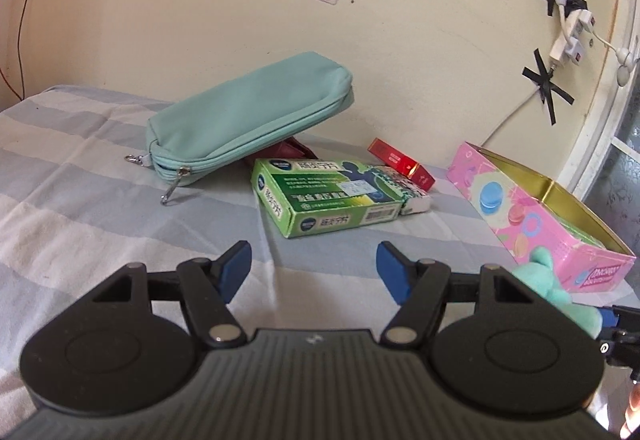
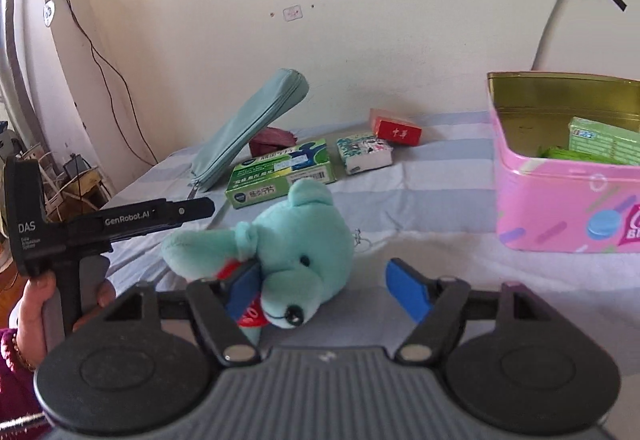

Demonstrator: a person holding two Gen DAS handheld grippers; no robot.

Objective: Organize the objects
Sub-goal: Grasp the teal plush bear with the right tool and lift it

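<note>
Turquoise plush bear [image 2: 292,252] lies on its side on the striped bed sheet [image 2: 420,176], between the spread jaws of the right gripper [image 2: 324,290]. The left blue pad [image 2: 244,290] appears to touch the toy at its neck, by the red tag; the right pad [image 2: 406,290] stands apart from the snout, so the grip is released, not yet closed.

Judgement: the step in hand is grasping the bear for transfer to the pink tin [image 2: 560,196], which stands open to the right and already holds green packets. Recommended: centre the jaws on the head or body rather than the soft snout, close firmly because plush compresses, then lift clear of the tin's rim before lowering.

Left gripper [image 1: 314,270] hovers with jaws wide and nothing between them, facing the green medicine box [image 1: 320,196]; beyond lie the teal pencil pouch [image 1: 248,120], a patterned tissue pack [image 1: 412,192] and a red cigarette pack [image 1: 400,162].
</note>
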